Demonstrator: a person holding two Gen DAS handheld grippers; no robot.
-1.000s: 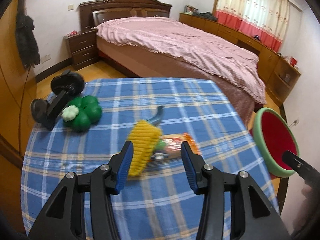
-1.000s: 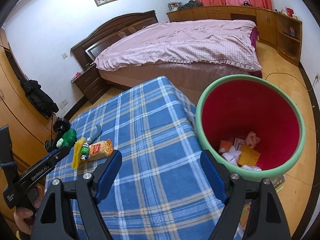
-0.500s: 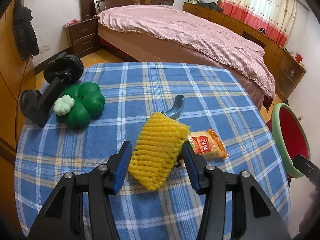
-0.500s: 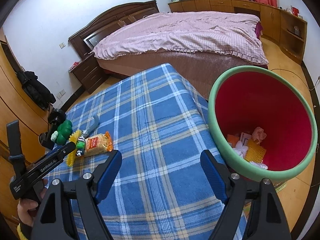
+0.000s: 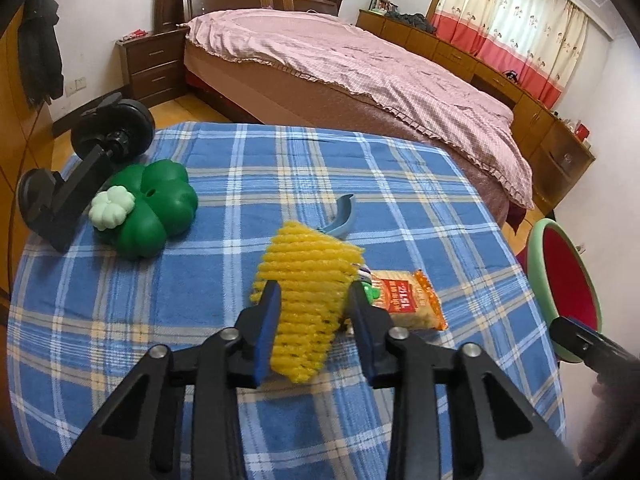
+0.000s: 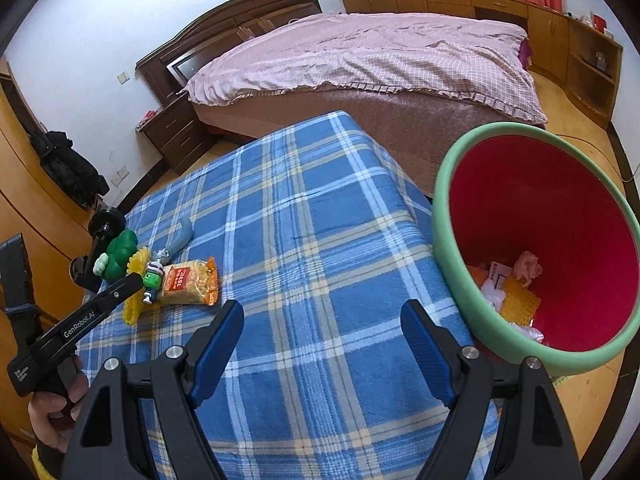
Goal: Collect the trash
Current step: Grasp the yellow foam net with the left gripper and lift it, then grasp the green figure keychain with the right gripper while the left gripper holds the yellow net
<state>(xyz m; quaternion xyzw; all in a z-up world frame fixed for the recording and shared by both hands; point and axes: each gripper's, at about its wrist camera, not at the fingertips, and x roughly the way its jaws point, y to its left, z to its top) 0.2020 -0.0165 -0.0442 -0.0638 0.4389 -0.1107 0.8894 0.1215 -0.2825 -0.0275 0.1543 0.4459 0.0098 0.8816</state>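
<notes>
- As the left gripper (image 5: 313, 300) is angling down at the worktop (image 5: 400, 200), its fingers (image 5: 267, 312) are sitting either side of the yellow foam net (image 5: 308, 280); they've just been closing and both pads are now pressing on the net, w/ the net's lower end sticking out below them.
- Net is lying on the blue plaid cloth, roughly mid-worktop, its top end fanning out wide above the fingers.
- Snack pack (image 5: 404, 298) (orange, red label) is lying just right of the net, touching or nearly touching it; can't tell which.
- Small green toy figure (image 6: 151, 280) is lying btwn net and pack, mostly hidden in the left view.
- Grey-blue curved piece (image 5: 344, 216) is sitting just behind the net.
- Green clover toy (image 5: 148, 208) is resting well left of the net, against a black clamp stand (image 5: 72, 184) at the worktop's left edge.
- Right gripper (image 6: 322, 344) is hovering over the near right part of the worktop, fingers (image 6: 218, 344) standing wide apart w/ nothing btwn them.
- Bin (image 6: 452, 248) (green rim, red inside) is standing off the worktop's right edge; paper scraps and another yellow net piece are lying in its bottom.
- A hand (image 6: 52, 412) is holding the left gripper's handle, low left in the right view.
</notes>
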